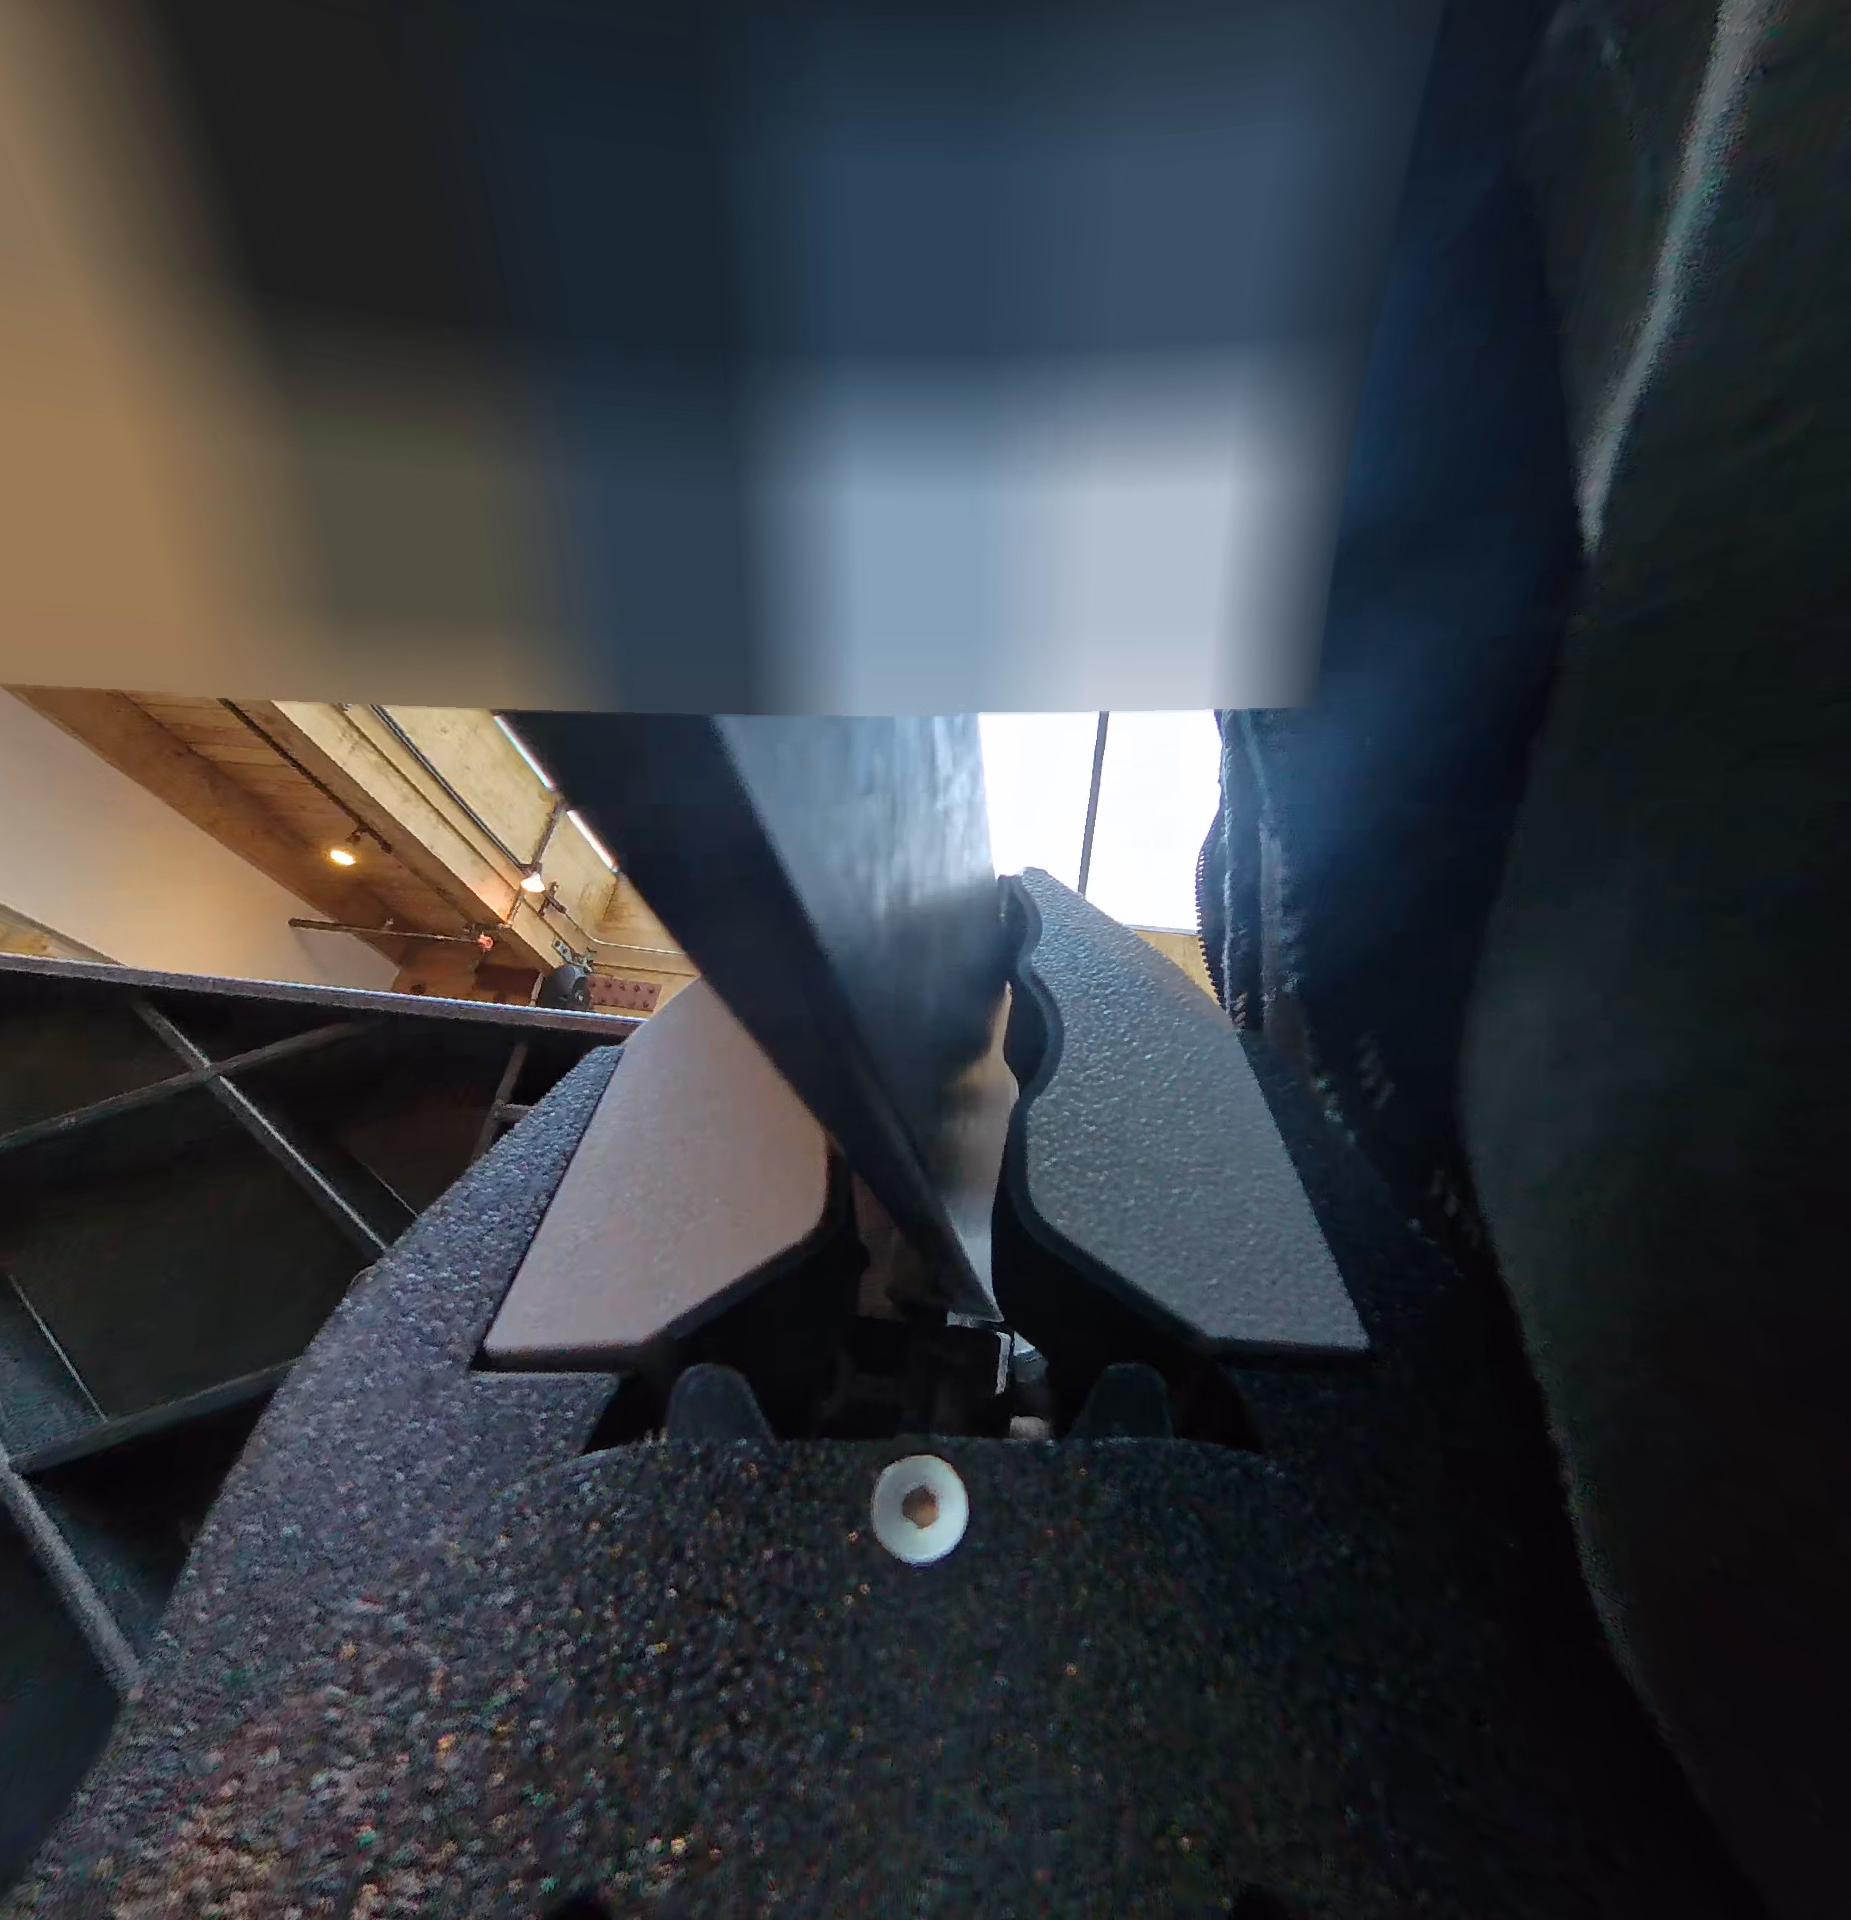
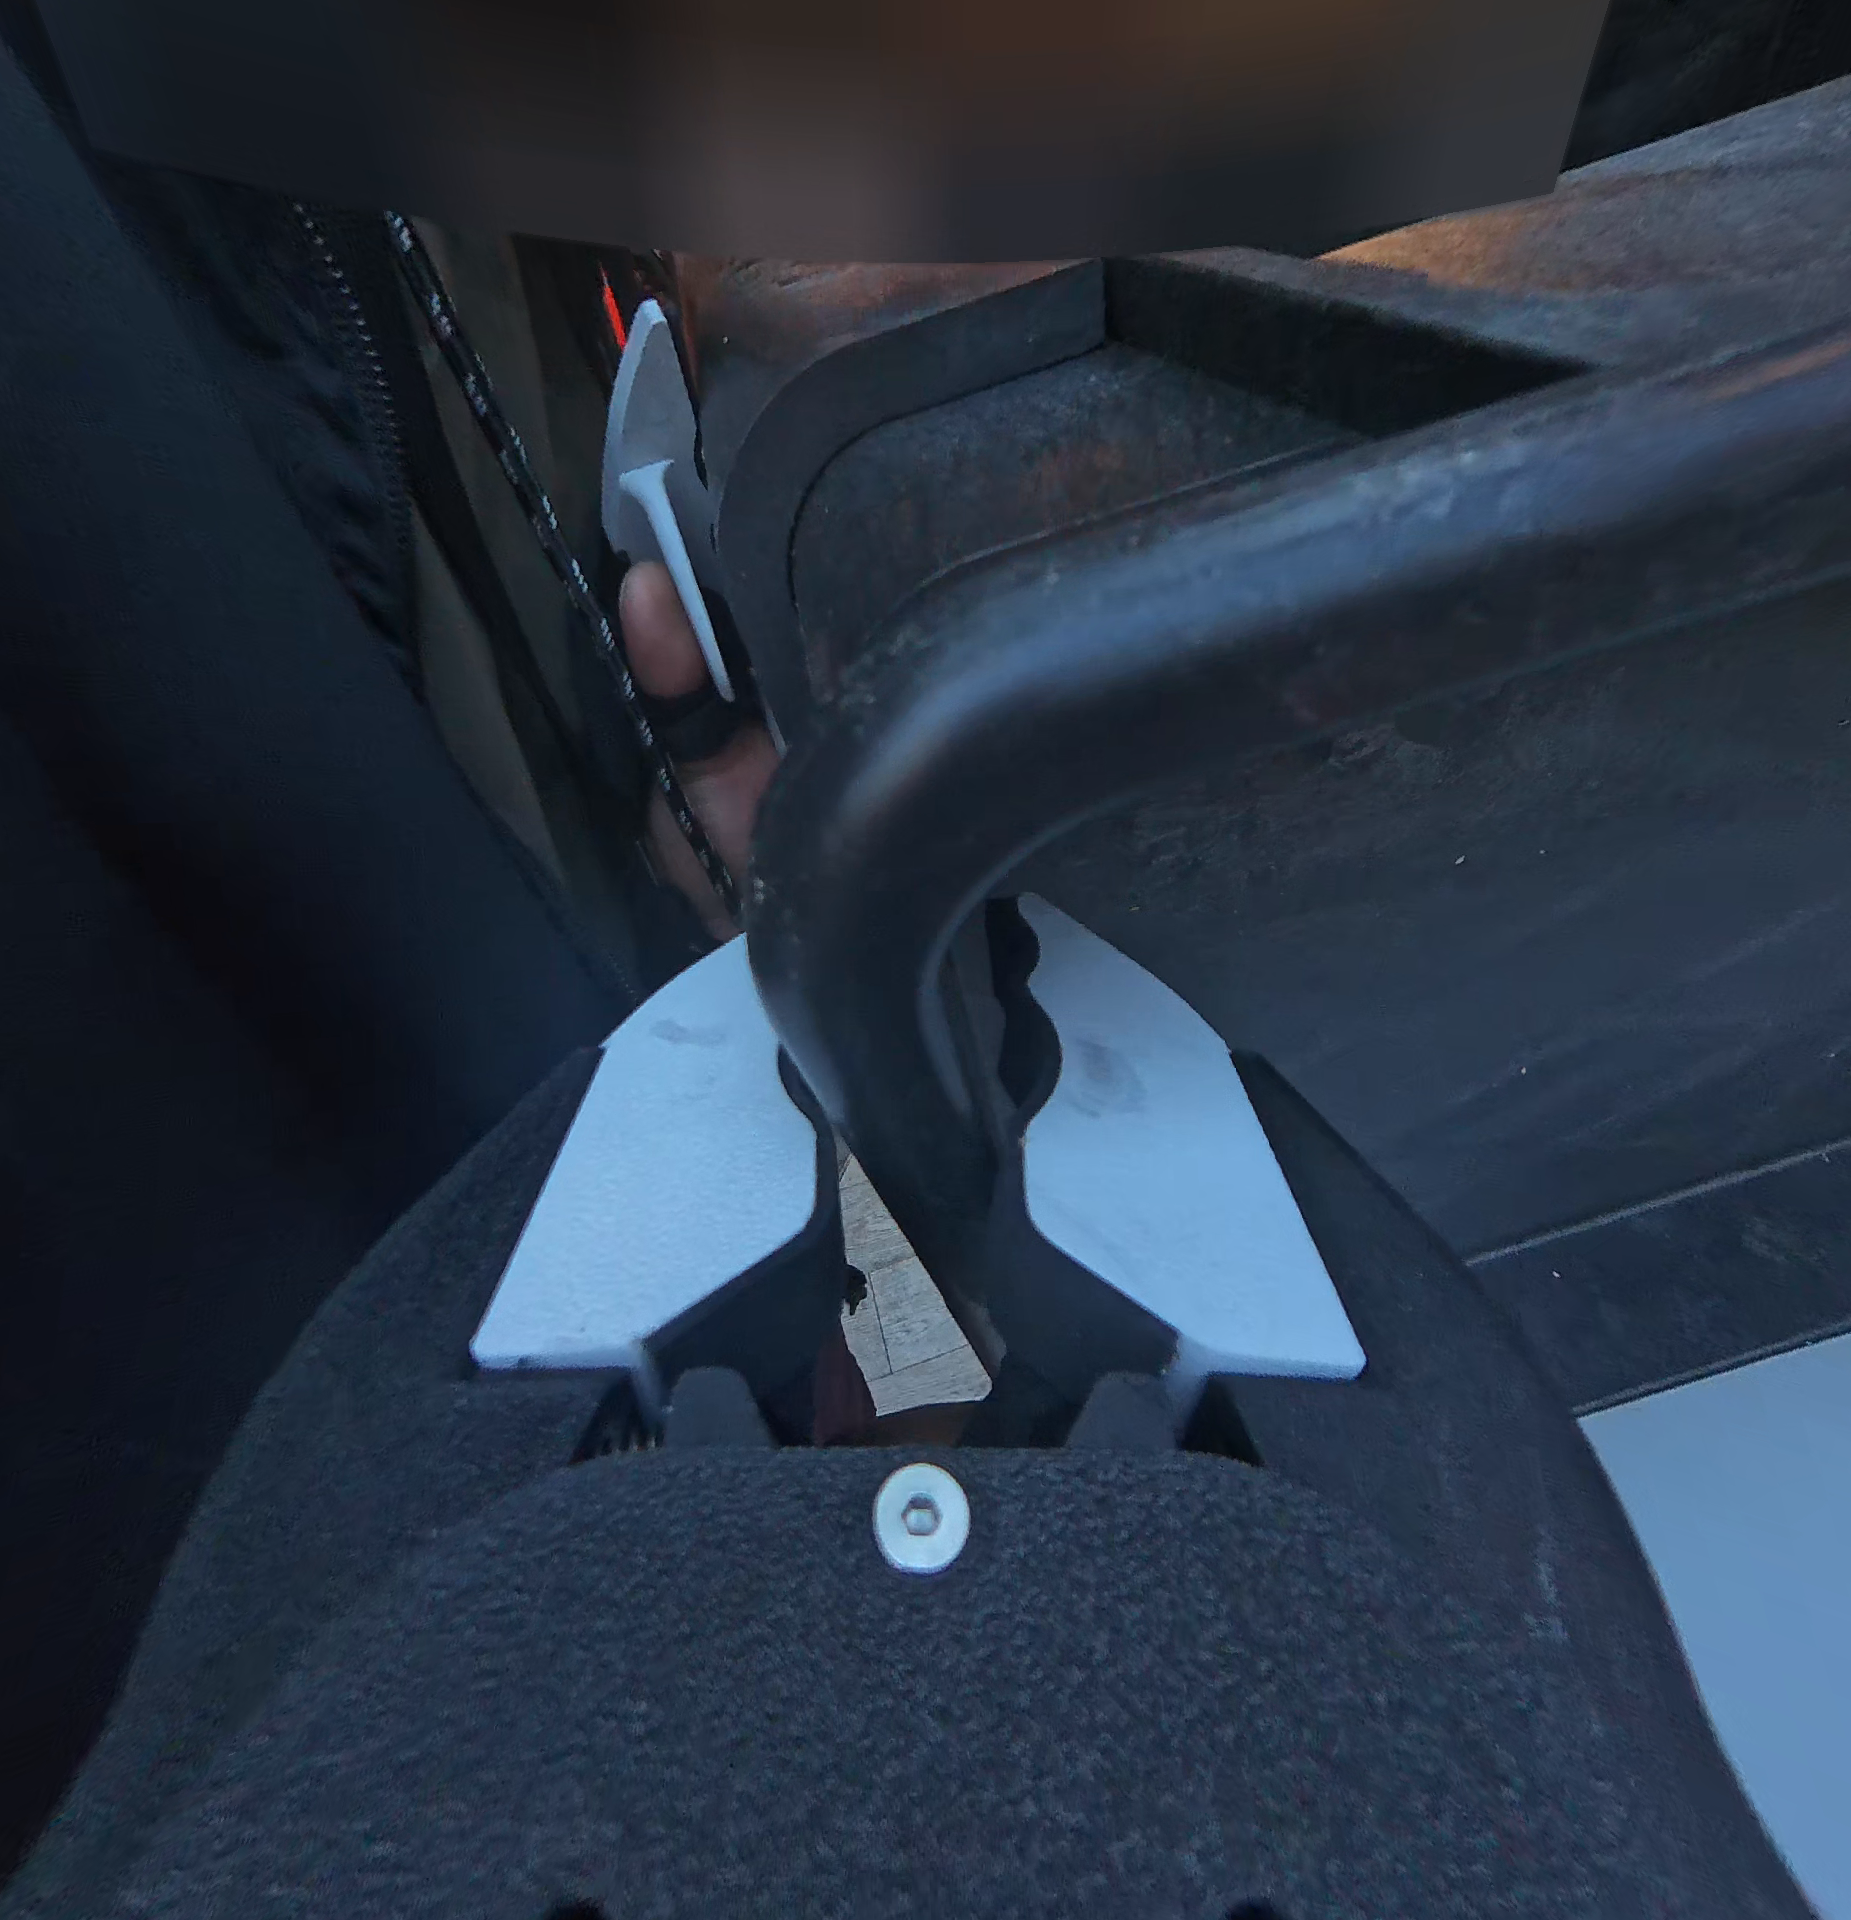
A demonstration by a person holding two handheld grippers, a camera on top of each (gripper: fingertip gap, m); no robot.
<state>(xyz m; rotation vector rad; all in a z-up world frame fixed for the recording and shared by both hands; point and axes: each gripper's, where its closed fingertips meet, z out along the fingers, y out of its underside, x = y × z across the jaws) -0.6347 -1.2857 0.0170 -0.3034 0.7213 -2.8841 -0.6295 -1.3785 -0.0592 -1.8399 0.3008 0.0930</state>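
Note:
A black plastic crate is held between both grippers. In the left wrist view my left gripper (image 1: pixel 900 997) is shut on a thin black edge of the crate (image 1: pixel 848 862). The crate's ribbed black side (image 1: pixel 173 1143) fills the left of that view. In the right wrist view my right gripper (image 2: pixel 879 945) is shut on the crate's thick rounded rim (image 2: pixel 1316 623). The crate's wall (image 2: pixel 1523 987) lies to the right of that gripper. The left gripper's white finger (image 2: pixel 646 457) and a person's hand (image 2: pixel 656 634) show behind the crate's corner.
A person's dark zipped jacket is close by, on the right of the left wrist view (image 1: pixel 1679 935) and on the left of the right wrist view (image 2: pixel 173 727). Wooden ceiling beams with lamps (image 1: pixel 381 810) and a bright window (image 1: pixel 1149 810) are overhead. A pale surface (image 2: pixel 1752 1610) lies at the lower right. Tip to tip, the grippers are about 12 cm apart.

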